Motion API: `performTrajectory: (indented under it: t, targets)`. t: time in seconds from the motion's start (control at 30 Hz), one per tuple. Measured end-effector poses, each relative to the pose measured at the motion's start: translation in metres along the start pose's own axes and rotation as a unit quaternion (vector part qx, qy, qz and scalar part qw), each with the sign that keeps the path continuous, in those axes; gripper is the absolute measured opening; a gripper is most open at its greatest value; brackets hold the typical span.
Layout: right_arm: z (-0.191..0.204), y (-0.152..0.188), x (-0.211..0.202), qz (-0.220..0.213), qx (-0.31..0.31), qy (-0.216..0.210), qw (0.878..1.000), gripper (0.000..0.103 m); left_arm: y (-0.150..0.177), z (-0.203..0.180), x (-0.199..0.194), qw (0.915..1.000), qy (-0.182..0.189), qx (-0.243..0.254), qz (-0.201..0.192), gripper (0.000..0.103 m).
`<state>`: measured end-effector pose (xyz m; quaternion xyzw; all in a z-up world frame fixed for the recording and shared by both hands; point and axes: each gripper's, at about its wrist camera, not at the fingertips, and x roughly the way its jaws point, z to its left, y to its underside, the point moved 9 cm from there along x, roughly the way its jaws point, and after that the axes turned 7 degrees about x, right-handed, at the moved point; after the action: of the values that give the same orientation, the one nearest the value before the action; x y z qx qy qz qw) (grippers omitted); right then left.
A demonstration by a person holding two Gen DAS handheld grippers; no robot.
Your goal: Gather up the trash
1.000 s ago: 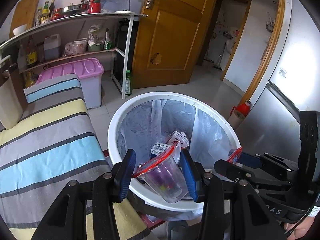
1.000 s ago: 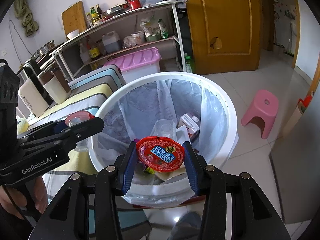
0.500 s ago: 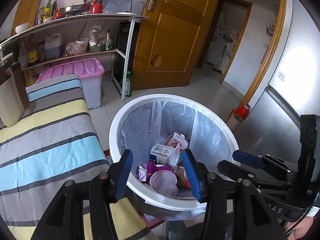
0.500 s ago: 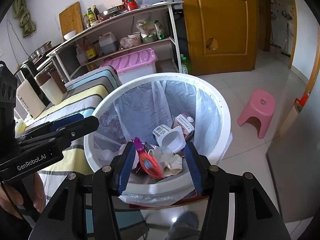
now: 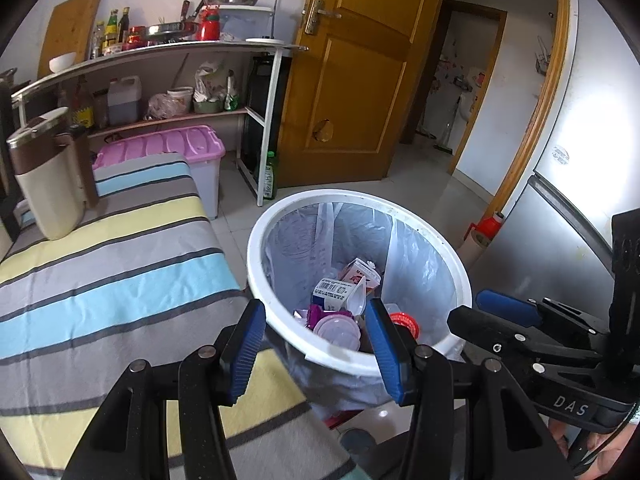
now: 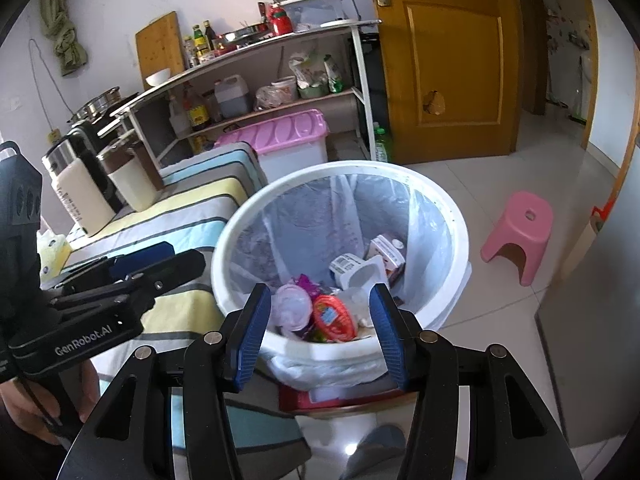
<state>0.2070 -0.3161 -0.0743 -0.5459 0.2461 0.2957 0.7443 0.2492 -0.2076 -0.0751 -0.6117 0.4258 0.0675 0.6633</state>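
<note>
Nearest, the left gripper (image 5: 314, 346) and right gripper (image 6: 320, 330) both hang released and empty over the near rim of the white bin (image 5: 456, 276) — likely so drops land inside. The trash lies in the liner: clear cup (image 5: 338, 330), red-lidded tub (image 6: 334, 317), cartons at twelve o'clock. Beyond, at ten o'clock, the striped worktop (image 5: 100, 256).

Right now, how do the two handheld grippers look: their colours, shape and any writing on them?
Both are black plastic tools with two fingers, each finger carrying a ribbed blue pad and round silver rivets at the joints. The left gripper shows white "GenRobot.AI" lettering on its body in the right wrist view. The right gripper shows white letters "DAS" in the left wrist view. A thin dark cable hangs beside each one.
</note>
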Motion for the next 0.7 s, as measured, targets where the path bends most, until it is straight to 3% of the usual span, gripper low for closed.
performTrajectory:
  t: [0.7]
  targets:
    - [0.053,0.036,-0.056,-0.035,-0.046,-0.04,0.998,0.053,0.043,0.017,-0.085,0.9978,-0.063,-0.006,-0.023,0.052]
